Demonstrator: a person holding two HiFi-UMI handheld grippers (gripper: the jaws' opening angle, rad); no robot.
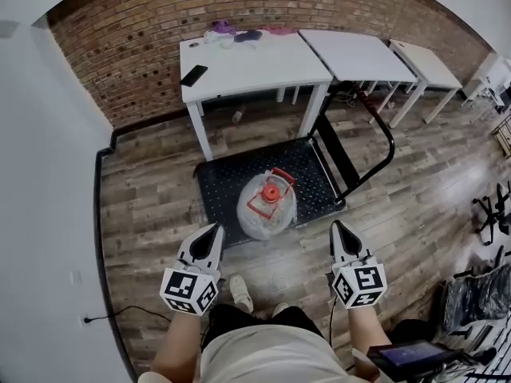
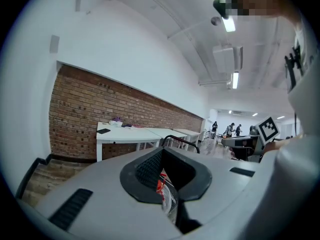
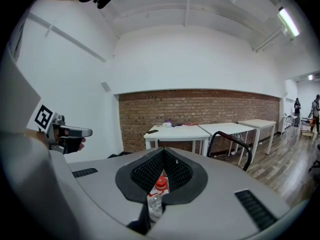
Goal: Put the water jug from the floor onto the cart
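Cart handle [image 1: 391,144] bars right end (table [image 1: 255,66] behind); near edge open.

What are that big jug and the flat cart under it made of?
Water jug: looks like translucent, glossy plastic, going by its pale see-through sheen. Its red cap looks plastic too. Cart: matte black with a dotted surface; plastic or coated metal, unclear. Its handle seems to be a black metal tube.

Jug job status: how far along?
Done: the water jug stands upright on the cart deck. In hand: nothing. The left tongs and right tongs are shut, empty and clear of the jug. Left: nothing visible.
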